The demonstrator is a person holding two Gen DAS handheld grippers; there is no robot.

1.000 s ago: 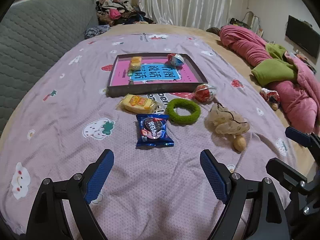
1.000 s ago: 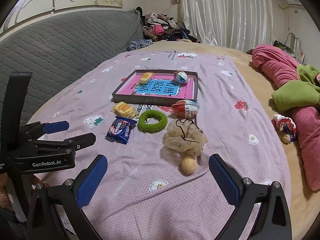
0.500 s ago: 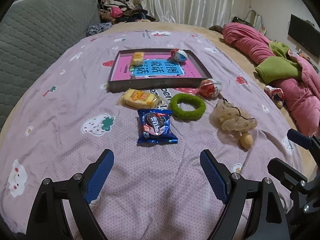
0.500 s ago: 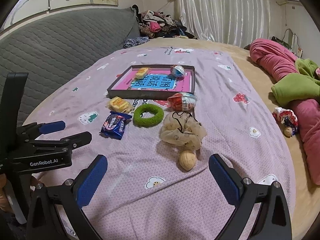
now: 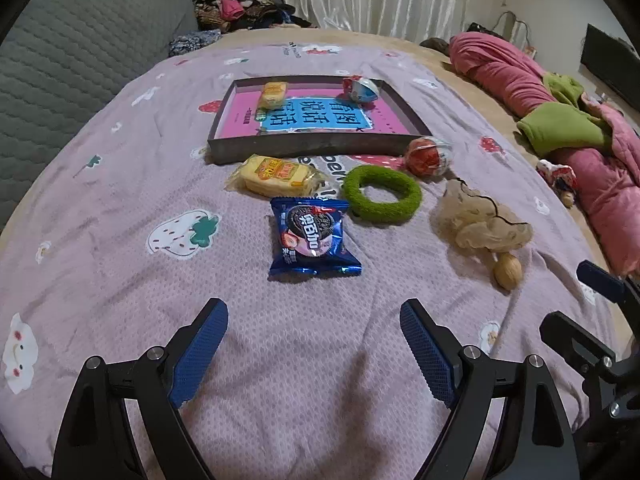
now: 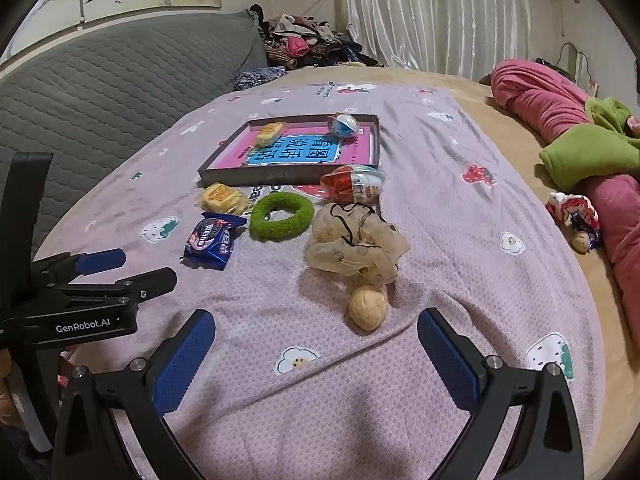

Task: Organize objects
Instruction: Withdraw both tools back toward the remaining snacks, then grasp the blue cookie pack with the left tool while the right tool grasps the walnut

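On the purple bedspread lies a shallow dark tray (image 5: 316,145) (image 6: 244,178) with a pink and blue book, a yellow snack and a blue-white egg toy (image 5: 362,89) in it. In front of it lie a yellow cake pack (image 5: 276,175), a blue cookie pack (image 5: 312,236) (image 6: 214,240), a green ring (image 5: 382,194) (image 6: 282,216), a red egg toy (image 5: 430,156) (image 6: 354,186), a beige scrunchie (image 5: 480,224) (image 6: 356,246) and a walnut (image 5: 507,275) (image 6: 368,307). My left gripper (image 5: 314,320) hangs open just short of the cookie pack. My right gripper (image 6: 316,332) is open, just short of the walnut.
A grey quilted headboard (image 6: 104,88) runs along the left. Rolled pink and green blankets (image 5: 560,112) and a small doll (image 6: 576,216) lie at the right. Clothes are piled at the far end (image 6: 304,40) before white curtains.
Both grippers have sunk and come closer to the bedspread, so the objects look larger and nearer. Both stay open and hold nothing. No object has moved.
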